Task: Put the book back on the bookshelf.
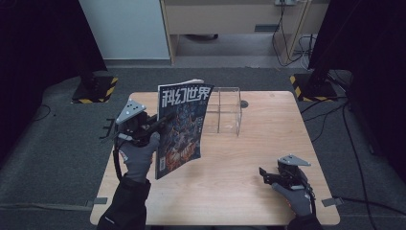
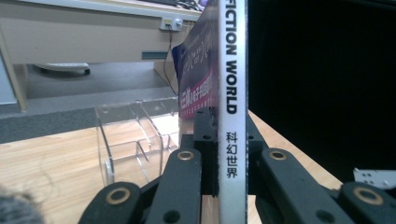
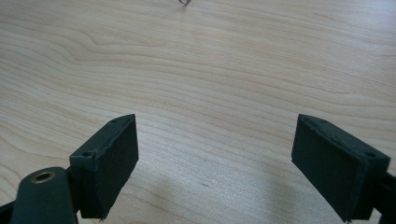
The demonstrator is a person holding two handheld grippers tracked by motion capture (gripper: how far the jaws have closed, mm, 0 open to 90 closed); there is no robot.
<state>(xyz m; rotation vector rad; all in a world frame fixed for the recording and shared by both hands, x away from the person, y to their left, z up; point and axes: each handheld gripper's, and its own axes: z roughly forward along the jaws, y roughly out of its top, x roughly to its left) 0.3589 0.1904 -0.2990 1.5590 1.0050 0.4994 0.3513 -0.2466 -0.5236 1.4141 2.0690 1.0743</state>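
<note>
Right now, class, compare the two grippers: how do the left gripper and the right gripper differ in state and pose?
The left gripper is shut on the spine of the magazine, holding it upright above the table; the right gripper is open and holds nothing. The left gripper is raised near the clear acrylic rack, while the right gripper sits low over bare wood at the near right. Both are black, two-jawed and held in grey-gloved hands.

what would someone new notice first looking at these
The magazine stands out first: it is held upright above the left of the table, clamped at its spine by the left hand-held gripper. Behind it stands a clear acrylic rack; the right hand-held gripper gapes open near the table's right front.
</note>
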